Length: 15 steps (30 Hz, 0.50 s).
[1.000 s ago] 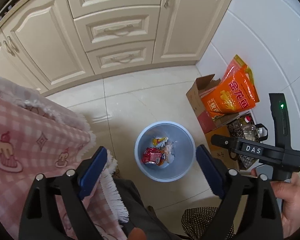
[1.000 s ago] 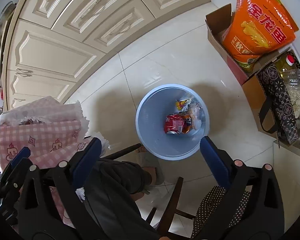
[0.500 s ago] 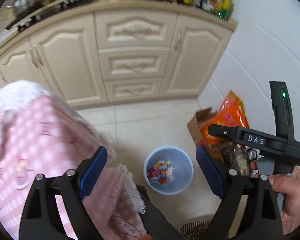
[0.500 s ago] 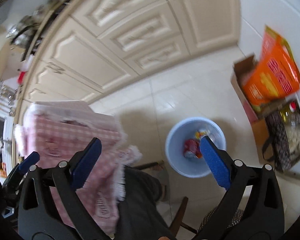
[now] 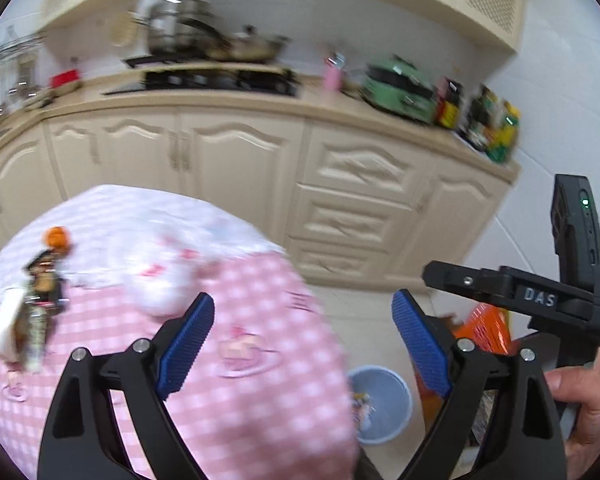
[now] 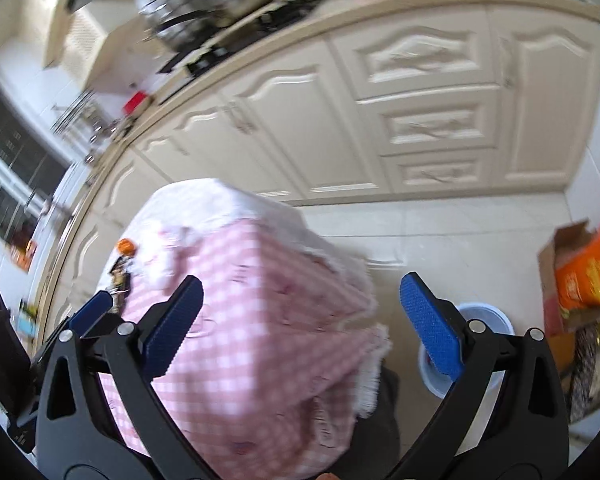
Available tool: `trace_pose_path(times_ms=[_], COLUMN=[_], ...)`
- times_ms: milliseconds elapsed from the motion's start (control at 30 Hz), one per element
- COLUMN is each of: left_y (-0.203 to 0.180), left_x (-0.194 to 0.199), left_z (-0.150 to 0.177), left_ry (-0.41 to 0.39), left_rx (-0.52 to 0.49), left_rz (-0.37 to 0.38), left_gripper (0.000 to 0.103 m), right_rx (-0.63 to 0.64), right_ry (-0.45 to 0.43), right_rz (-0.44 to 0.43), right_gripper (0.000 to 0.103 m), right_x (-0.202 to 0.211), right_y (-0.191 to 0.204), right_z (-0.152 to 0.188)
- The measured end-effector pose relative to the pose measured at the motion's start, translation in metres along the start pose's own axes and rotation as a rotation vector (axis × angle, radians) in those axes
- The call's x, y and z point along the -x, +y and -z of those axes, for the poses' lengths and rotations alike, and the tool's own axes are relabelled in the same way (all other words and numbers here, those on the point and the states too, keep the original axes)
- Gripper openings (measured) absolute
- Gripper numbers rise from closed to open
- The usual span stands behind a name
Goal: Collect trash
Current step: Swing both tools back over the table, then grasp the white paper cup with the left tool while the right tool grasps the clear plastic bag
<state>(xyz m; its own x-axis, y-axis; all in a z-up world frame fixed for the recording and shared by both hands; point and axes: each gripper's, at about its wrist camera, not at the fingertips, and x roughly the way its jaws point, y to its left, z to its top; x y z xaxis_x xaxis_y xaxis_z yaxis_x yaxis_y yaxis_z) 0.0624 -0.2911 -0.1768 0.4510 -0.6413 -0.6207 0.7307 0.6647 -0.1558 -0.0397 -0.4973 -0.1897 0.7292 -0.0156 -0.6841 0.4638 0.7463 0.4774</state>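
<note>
My left gripper (image 5: 304,336) is open and empty above the table with the pink checked cloth (image 5: 240,396). Wrappers (image 5: 32,312) lie at the cloth's left side, with an orange round piece (image 5: 57,237) behind them. The light blue bin (image 5: 384,408) stands on the floor to the lower right, with trash inside. My right gripper (image 6: 300,320) is open and empty over the cloth's right edge (image 6: 260,320). The wrappers (image 6: 121,276) show small at the left of the right wrist view. The bin (image 6: 488,316) is partly hidden behind the right finger.
Cream kitchen cabinets (image 5: 340,184) run behind the table, with a stove and pots (image 5: 204,44) on the counter. A cardboard box with an orange bag (image 6: 588,276) stands by the right wall. The right gripper's body (image 5: 560,296) shows in the left wrist view.
Both grippers have tilted up from looking down at the bin to facing the table and cabinets. The bin has dropped to the lower right of both views. Both stay open.
</note>
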Motion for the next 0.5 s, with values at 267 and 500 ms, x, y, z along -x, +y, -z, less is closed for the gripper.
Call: trace_pose_path(times_ms=[267, 500], left_y=[0.085, 0.159], left_x=[0.048, 0.079], left_z=[0.002, 0.012], left_ry=[-0.102, -0.122], left_rx=[0.057, 0.143], left_rz=[-0.208, -0.349], left_gripper=[0.088, 0.088], right_rx=[0.148, 0.244], right_ry=[0.0, 0.026], right_rz=[-0.05, -0.072], right_gripper=[0.097, 0.097], right_x=[-0.021, -0.049], right_y=[0.083, 0.138], right_z=[-0.011, -0.01])
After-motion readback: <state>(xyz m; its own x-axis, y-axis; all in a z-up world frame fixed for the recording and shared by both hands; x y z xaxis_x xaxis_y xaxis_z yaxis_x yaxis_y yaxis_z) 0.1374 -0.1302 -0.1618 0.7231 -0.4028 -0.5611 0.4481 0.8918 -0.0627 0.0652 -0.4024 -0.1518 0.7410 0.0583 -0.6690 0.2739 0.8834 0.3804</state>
